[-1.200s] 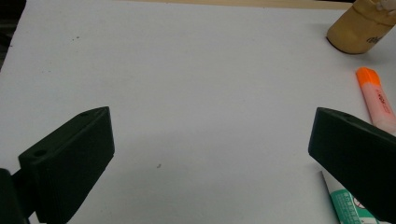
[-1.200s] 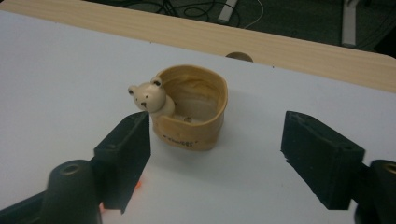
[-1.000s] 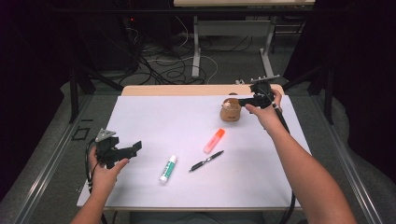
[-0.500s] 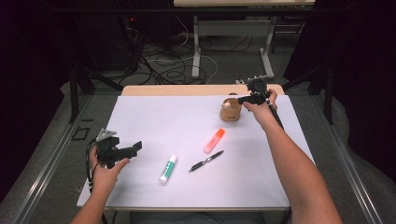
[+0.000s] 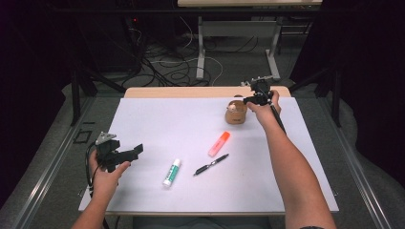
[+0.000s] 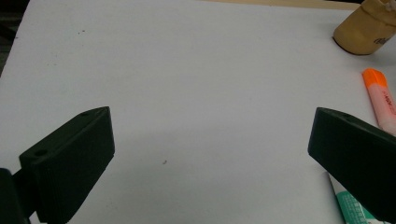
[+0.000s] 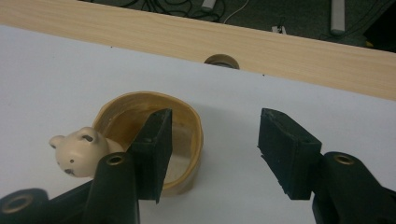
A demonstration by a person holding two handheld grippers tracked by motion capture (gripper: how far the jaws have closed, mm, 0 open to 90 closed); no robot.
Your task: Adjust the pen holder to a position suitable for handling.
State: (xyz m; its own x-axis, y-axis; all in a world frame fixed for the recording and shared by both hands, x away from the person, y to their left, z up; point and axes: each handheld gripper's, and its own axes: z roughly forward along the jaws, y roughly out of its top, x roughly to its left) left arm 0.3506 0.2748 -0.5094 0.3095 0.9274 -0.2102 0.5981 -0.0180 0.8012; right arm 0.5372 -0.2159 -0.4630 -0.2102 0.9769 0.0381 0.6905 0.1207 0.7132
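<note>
Cup (image 5: 236,112) with a small bear figure on its rim is the one thing our right gripper (image 5: 256,98) reaches for; it stands near the table's (image 5: 157,119) far edge, right of middle. Going from the near edge outward, we count one glue stick (image 5: 172,172), one black pen (image 5: 210,164) and one orange highlighter (image 5: 219,143), all lying apart from each other. Our left gripper (image 5: 128,153) hovers by the near left corner, jaws spread wide, holding nothing. Farther off, our right gripper hangs over the cup with jaws apart, one jaw above the cup's opening, the other outside the rim; whether either touches it we cannot tell.
</note>
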